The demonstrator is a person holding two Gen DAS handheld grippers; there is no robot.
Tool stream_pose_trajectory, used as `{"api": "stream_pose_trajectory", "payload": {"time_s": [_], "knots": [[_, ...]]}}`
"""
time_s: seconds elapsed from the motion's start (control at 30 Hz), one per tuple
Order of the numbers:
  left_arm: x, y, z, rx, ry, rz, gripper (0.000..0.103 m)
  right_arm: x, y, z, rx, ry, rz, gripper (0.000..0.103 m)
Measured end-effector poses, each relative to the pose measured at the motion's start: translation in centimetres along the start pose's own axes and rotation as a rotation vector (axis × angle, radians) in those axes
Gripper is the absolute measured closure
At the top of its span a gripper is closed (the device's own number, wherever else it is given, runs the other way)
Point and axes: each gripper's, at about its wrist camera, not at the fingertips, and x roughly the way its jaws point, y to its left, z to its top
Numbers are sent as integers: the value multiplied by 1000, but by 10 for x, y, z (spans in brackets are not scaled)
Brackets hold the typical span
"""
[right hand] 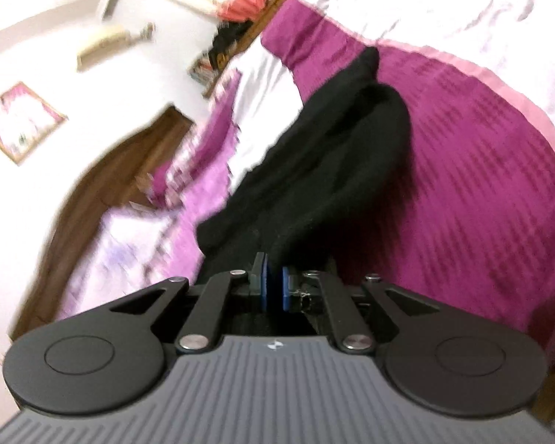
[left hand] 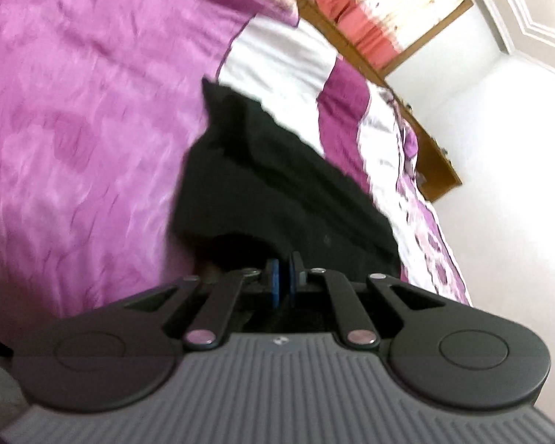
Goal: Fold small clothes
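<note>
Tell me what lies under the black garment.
Under the black garment lies the purple bedspread, seen around its edges. The part it covers is hidden. Both the left hand-held gripper and the right hand-held gripper pinch it.

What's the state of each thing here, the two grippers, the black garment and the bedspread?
Left gripper: shut on the black garment, pinching one edge.
Right gripper: shut on the black garment, pinching another edge.
Black garment: bunched and creased, not folded flat, held by both grippers over the bed.
Purple bedspread: spread over the bed, wrinkled.
</note>
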Motion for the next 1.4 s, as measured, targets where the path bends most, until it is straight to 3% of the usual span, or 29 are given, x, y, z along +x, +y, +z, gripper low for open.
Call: {"api": "stream_pose_trajectory", "payload": {"time_s": [0.1,0.27,0.4,0.53,0.7,1.1,1.4], "knots": [[-1,-20,9,56,-40,44,97,3,7,18,53,-30,44,96],[8,-48,25,165,-71,109,97,13,37,54,-60,-83,84,96],[18,-59,36,182,-73,151,97,26,42,78,-60,-99,82,96],[31,-67,46,178,-68,132,97,42,44,99,-77,-79,38,96],[52,-78,64,213,-78,106,97,57,40,113,-76,-76,52,96],[106,-54,139,133,-186,100,98,107,29,179,-53,-97,-12,96],[182,-32,179,143,-141,156,99,168,15,221,-71,-81,-113,96]]}}
